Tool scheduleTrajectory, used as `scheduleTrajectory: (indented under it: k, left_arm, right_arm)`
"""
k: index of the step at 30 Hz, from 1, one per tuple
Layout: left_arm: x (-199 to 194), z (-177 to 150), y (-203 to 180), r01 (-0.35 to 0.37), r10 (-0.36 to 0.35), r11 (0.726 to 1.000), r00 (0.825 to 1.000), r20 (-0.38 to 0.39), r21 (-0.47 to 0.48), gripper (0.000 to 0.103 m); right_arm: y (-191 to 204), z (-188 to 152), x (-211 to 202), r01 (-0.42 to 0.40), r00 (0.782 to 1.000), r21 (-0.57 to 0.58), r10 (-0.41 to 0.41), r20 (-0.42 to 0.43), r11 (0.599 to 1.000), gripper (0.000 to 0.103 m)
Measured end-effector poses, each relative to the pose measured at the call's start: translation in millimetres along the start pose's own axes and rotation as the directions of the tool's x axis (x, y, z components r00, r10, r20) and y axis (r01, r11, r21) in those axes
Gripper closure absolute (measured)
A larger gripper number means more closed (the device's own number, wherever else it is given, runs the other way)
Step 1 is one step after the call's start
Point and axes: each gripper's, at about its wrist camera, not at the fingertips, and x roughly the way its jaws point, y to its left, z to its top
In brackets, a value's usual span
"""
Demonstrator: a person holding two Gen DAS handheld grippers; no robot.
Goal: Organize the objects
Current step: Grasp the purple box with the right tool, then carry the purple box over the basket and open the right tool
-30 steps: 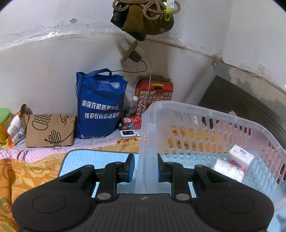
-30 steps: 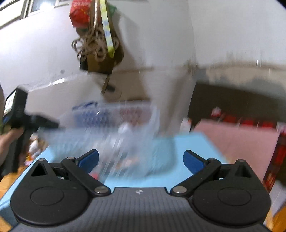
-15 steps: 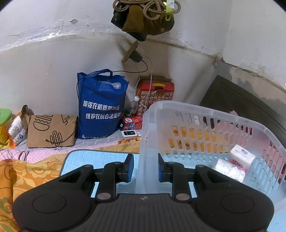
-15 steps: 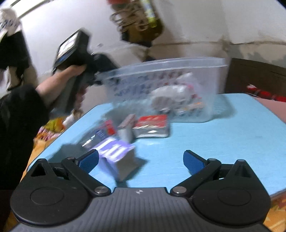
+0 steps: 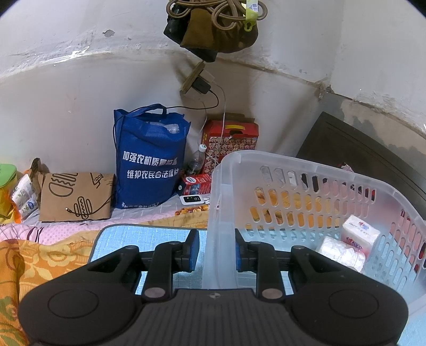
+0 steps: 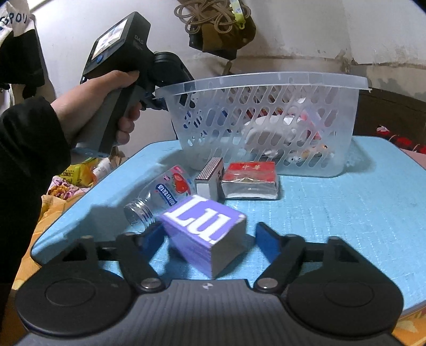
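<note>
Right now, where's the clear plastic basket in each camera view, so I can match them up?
Left wrist: basket fills the right half, its near wall between the left gripper jaws.
Right wrist: basket upper centre, on the blue mat.
Shared landmark: rope bundle hanging on the wall.

From my left camera I can read two lines of white Chinese print on the blue bag (image 5: 150, 162), "加强农机质量监督" above "维护农民合法权益", though the last characters of each curve out of clear sight. The tissue pack (image 5: 360, 234) in the basket (image 5: 290, 162) carries a red heart mark and red lettering too small for me to make out. From my right camera I see "DAS" on the left gripper (image 6: 125, 50) body, big white characters like "LU1" on the purple box (image 6: 205, 231), and white Chinese print on the bottle (image 6: 170, 194) label that I cannot read.
</note>
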Motion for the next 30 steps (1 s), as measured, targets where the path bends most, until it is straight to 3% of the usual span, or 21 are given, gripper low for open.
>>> scheduleTrajectory:
  k: [12,16,24,28,30]
  left_arm:
    - [0.3,-0.2,-0.2,0.002,-0.002,1.0,1.0,-0.002,-0.005,0.073]
    - [0.8,0.0,-0.4,0.002,-0.002,1.0,1.0,-0.002,-0.006,0.073]
    - [0.7,-0.5,-0.7,0.007,-0.007,1.0,1.0,-0.004,-0.01,0.073]
    - [0.5,-0.8,-0.2,0.007,-0.007,1.0,1.0,-0.004,-0.013,0.073]
    - [0.4,-1.0,0.9,0.008,-0.008,1.0,1.0,-0.005,-0.022,0.073]
  right_arm:
    - [-27.0,26.1,-22.3,0.034,0.997,0.045,-0.038,0.072,0.998,0.038]
    - [-34.9,44.3,-40.9,0.045,0.989,0.021,-0.047,0.14,0.999,0.038]
    - [-61.5,106.3,-45.2,0.019,0.983,0.019,-0.022,0.183,1.0,0.038]
    - [-58.7,147.3,-23.7,0.067,0.978,-0.038,-0.058,0.198,0.997,0.038]
    - [-53.6,165.0,-1.4,0.073,0.985,-0.074,-0.06,0.164,0.995,0.038]
